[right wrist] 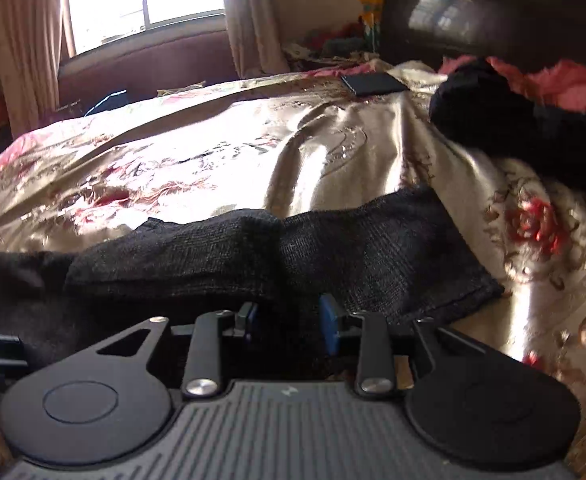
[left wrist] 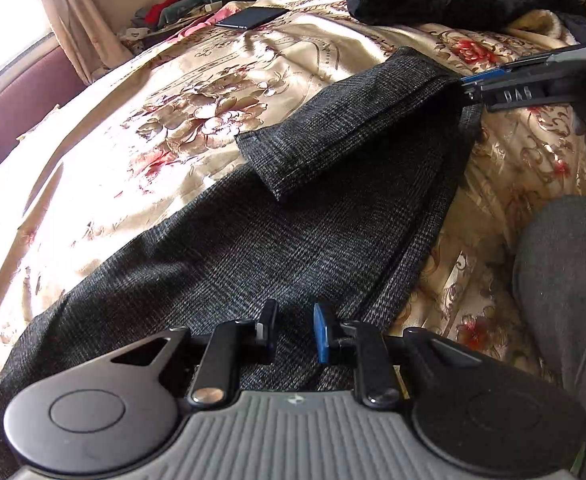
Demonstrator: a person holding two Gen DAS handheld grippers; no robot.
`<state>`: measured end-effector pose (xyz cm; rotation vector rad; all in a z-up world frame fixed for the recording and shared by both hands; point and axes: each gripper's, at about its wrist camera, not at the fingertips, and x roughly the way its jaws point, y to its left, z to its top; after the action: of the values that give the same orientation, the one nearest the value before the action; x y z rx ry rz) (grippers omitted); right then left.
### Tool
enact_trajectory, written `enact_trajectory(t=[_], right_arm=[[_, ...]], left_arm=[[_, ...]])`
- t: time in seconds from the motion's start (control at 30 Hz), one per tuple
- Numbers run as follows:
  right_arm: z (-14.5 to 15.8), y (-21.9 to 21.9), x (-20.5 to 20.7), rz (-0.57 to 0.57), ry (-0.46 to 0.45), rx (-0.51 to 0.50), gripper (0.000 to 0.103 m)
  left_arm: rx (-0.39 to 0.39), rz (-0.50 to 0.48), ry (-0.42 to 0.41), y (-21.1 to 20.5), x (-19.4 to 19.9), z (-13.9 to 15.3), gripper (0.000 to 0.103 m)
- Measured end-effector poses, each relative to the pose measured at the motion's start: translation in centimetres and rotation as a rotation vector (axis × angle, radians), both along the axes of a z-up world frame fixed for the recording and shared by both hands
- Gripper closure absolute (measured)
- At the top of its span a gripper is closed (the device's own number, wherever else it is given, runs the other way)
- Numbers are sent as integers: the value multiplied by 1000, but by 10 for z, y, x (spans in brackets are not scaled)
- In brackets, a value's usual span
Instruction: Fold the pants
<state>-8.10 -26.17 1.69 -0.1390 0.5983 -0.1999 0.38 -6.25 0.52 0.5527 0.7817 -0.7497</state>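
Both the left tongs (left wrist: 293, 330) and right tongs (right wrist: 289, 322) are hanging released over the pants (left wrist: 253, 240). The folded leg is lying loosely, so a careless grab on the slippery bedspread (left wrist: 153, 92) risks dragging it undone.

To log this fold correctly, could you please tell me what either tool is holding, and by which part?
Nothing appears held: the left tool and right tool both show gaps between their pads, above the pants.
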Motion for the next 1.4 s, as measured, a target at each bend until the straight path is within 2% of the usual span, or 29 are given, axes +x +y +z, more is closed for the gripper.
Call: enact_trajectory(t=[0.07,0.17,0.23,0.37,0.43,0.5,0.57,0.63,0.7,0.73,0.77,0.8,0.87,0.93,1.03,1.13,1.17,1.2,1.23,1.27,1.37,1.4], right_arm=[[-5,21,-10,66,-16,-164,67],[-5,42,-14,172,-45,-284,67],[-7,60,-10,244,-60,-408,67],[-18,85,4,418,-62,-511,60],[-34,102,15,500,-56,-625,58],[-44,111,31,526,-70,-664,60],[-45,112,49,483,-69,-622,64],[-37,103,63,418,-61,-547,81],[-25,95,57,400,-88,-475,81],[-19,91,45,419,-108,-461,77],[-18,91,37,432,-102,-475,67],[-20,91,30,463,-77,-486,63],[-27,91,17,544,-55,-480,60],[-38,99,13,592,-35,-530,56],[-50,108,25,584,-14,-585,53],[-60,115,44,576,0,-627,56],[-61,115,48,562,-8,-632,62],[-59,113,52,536,-11,-609,73],[-51,105,57,504,-4,-532,96],[-37,94,59,455,-11,-418,103],[3,53,56,301,-59,-134,102],[21,27,52,226,-86,15,102]], left_arm=[[-9,-18,1,-6,0,-3,69],[-13,-32,0,-11,-3,-6,69],[-23,-28,6,-11,-2,-6,69],[-60,-7,30,-6,1,-6,69],[-69,-4,30,-5,1,-7,69],[-76,0,31,-4,1,-8,69],[-87,9,37,-3,1,-7,69],[-93,13,39,-2,1,-6,69],[-91,11,41,0,-1,-6,69],[-89,8,43,1,-1,-6,69],[-88,6,45,2,-2,-6,69],[-88,5,46,3,-2,-6,69],[-89,9,49,2,-2,-7,68],[-92,17,54,2,-1,-6,68],[-91,20,53,1,0,-7,68],[-90,19,57,0,1,-8,68],[-92,19,60,1,2,-8,68],[-94,20,61,1,2,-8,68],[-97,21,62,2,2,-8,68],[-99,24,64,3,3,-8,68],[-100,23,67,3,4,-8,68],[-99,22,67,3,4,-8,68]])
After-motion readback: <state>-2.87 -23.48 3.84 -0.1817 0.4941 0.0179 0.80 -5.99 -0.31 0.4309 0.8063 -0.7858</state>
